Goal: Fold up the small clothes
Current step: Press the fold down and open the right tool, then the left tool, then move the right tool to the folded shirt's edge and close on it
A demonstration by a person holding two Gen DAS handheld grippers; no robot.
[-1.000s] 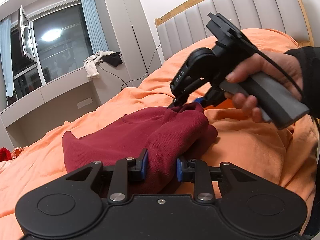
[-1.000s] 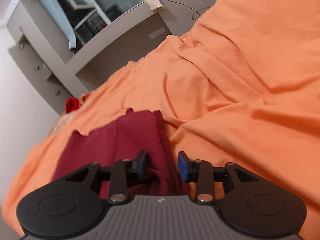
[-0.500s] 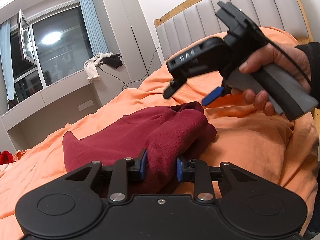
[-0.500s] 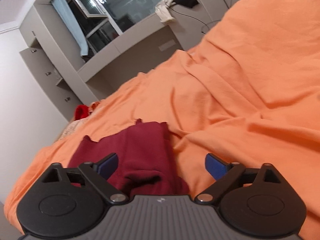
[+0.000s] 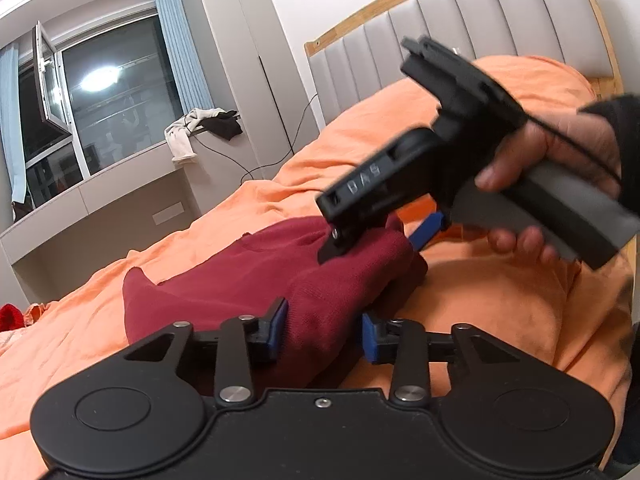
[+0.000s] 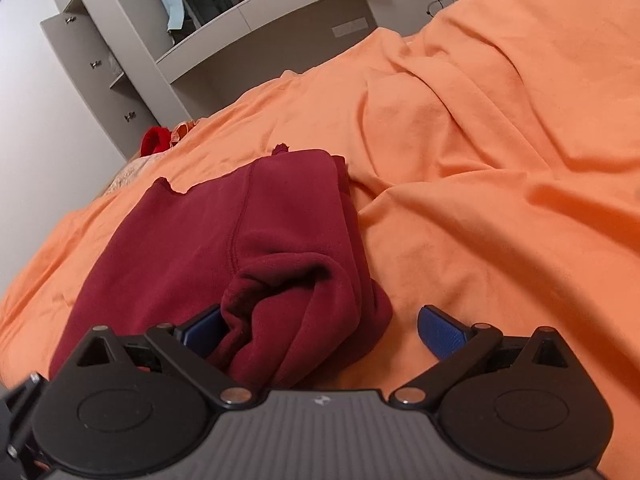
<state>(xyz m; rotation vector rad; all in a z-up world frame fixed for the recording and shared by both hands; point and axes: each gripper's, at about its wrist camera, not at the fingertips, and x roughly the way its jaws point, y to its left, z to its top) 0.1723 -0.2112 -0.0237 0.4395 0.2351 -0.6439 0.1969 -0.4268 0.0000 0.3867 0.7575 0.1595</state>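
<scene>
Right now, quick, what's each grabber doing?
Left gripper: shut on the red garment.
Right gripper: open, holding nothing; the garment's bunched end lies between its fingers.

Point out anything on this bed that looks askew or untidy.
The maroon garment is unevenly folded: its near end bunches into a thick roll instead of lying flat. The left gripper pinches that bunch; the right gripper is open beside it. The orange bedsheet is wrinkled.

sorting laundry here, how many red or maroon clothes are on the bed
2. The maroon garment lies on the orange bedcover, its near edge pinched in the left tool. A small bright red item sits at the bed's far edge. More may be hidden.
</scene>
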